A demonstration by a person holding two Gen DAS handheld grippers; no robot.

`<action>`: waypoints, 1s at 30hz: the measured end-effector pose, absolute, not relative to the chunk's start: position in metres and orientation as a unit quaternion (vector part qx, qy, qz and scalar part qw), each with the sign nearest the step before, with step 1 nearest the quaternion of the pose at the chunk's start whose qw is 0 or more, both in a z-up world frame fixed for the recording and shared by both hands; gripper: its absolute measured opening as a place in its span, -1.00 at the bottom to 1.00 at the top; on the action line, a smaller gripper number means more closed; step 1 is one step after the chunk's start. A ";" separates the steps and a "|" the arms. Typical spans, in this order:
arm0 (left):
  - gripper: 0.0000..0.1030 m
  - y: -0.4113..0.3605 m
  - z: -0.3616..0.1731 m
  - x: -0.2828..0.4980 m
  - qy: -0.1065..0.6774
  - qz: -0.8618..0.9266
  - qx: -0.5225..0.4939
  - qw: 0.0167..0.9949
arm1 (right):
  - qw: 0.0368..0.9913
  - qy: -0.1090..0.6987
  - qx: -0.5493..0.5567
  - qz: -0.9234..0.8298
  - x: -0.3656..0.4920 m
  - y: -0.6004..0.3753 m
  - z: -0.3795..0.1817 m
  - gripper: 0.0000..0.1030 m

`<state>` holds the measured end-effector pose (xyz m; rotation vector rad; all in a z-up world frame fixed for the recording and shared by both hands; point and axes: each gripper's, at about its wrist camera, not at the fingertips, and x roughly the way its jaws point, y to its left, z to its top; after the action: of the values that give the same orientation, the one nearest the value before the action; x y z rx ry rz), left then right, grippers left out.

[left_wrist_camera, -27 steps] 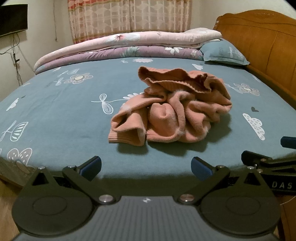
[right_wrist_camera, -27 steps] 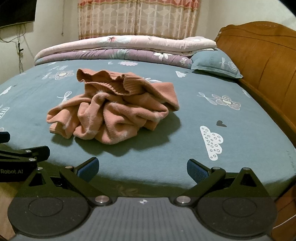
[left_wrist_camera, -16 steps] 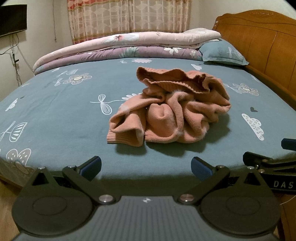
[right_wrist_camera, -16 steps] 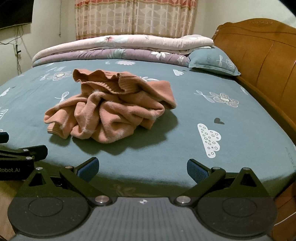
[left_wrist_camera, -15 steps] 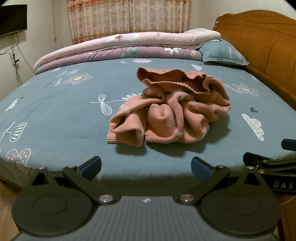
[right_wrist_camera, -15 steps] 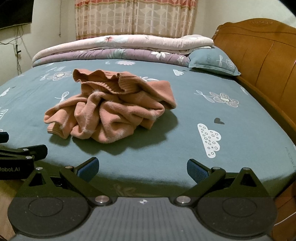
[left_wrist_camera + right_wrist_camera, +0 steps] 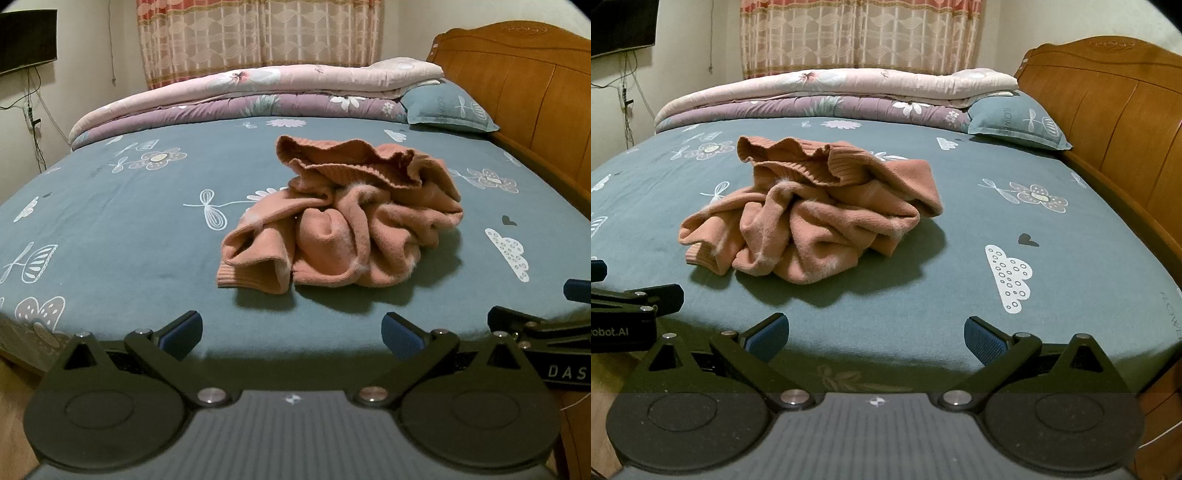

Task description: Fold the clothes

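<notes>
While the left gripper (image 7: 291, 334) hung at the near edge of the bed (image 7: 110, 221), its jaws stood wide apart with nothing between them, and its view took in a crumpled pink sweater (image 7: 343, 221) lying in a heap on the teal sheet, well ahead of the blue fingertips (image 7: 183, 334) and slightly to their right. A ribbed cuff faced the camera at the heap's near left. Folded quilts (image 7: 258, 96) lay across the far end of the bed, with a pillow (image 7: 447, 109) beside the wooden headboard (image 7: 524, 81). Part of the right gripper (image 7: 546, 332) showed at the right edge. From the right wrist view, the right gripper (image 7: 877, 338) also stood spread wide and empty, and the sweater (image 7: 812, 218) sat ahead and to the left of it, apart from both fingertips (image 7: 982, 339).
</notes>
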<state>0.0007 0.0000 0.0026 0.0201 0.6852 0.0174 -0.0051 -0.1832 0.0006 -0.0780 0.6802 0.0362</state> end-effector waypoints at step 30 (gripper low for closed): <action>0.99 0.000 0.001 0.005 0.338 0.011 0.011 0.941 | 0.942 0.334 -0.038 0.014 -0.002 -0.182 -0.003 1.00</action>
<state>0.0045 -0.0003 0.0006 0.0225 0.6907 0.0218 -0.0020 -0.1824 -0.0029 -0.0780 0.6817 0.0293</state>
